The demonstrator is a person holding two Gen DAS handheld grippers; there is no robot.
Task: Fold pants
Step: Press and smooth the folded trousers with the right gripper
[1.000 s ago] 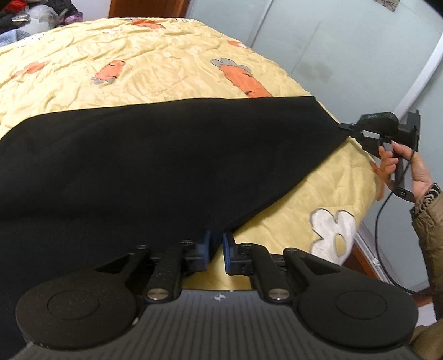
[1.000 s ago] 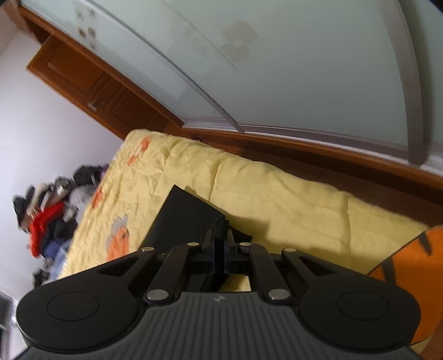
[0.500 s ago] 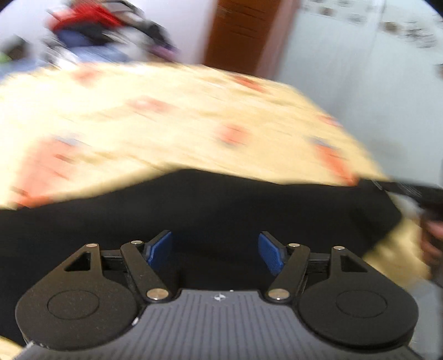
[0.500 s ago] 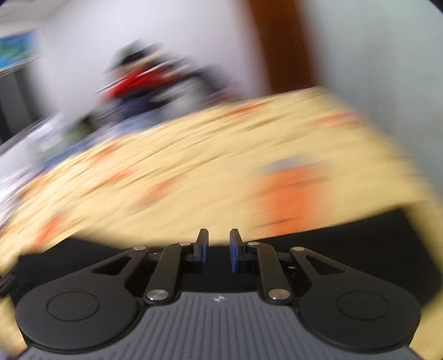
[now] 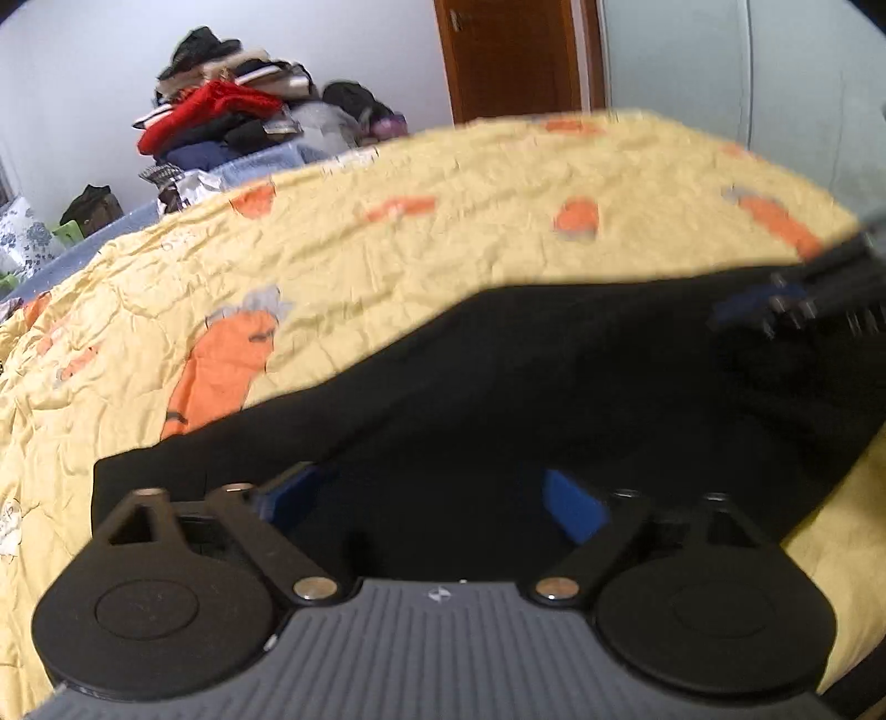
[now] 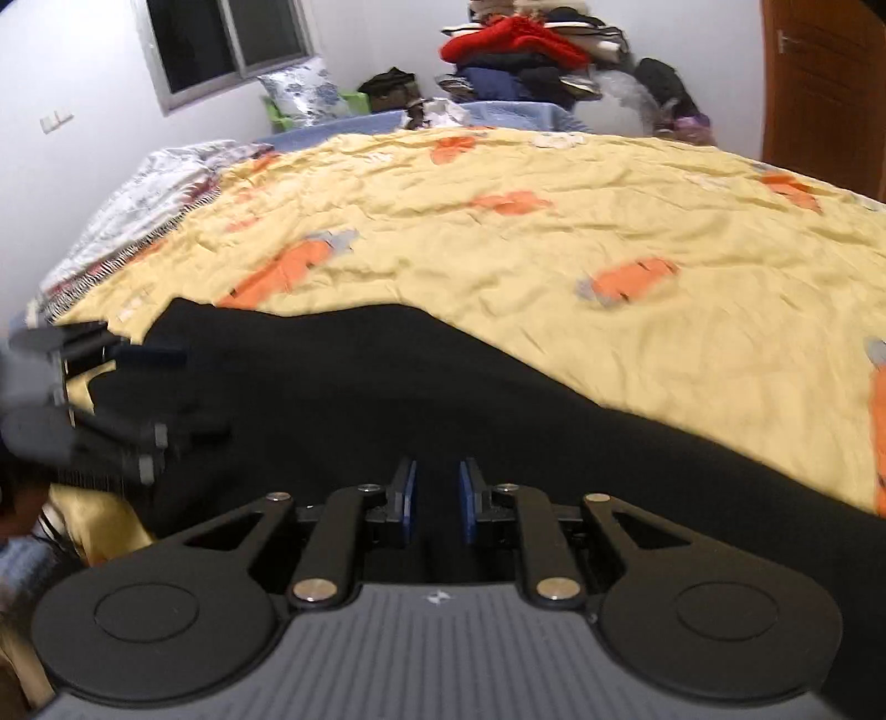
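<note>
Black pants (image 5: 554,387) (image 6: 387,387) lie flat across the near edge of a yellow carrot-print bedspread (image 5: 443,232) (image 6: 554,249). My left gripper (image 5: 432,495) hovers over the cloth with its jaws opening wide; nothing is between its blue pads (image 5: 570,504). In the right wrist view it shows blurred at the left (image 6: 166,396). My right gripper (image 6: 437,501) hangs over the pants further right, its pads (image 6: 468,504) a narrow gap apart and gripping nothing. From the left wrist view it appears at the far right (image 5: 764,313).
A pile of clothes (image 5: 232,116) (image 6: 515,50) sits beyond the far side of the bed. A wooden door (image 5: 515,55) (image 6: 819,83) stands behind it. A window (image 6: 227,44) and a floral quilt (image 6: 155,188) are at the left.
The left gripper let go of the pants' edge and opened wide. The right gripper released the pants' corner, swung round over the bed and parted its jaws slightly.
</note>
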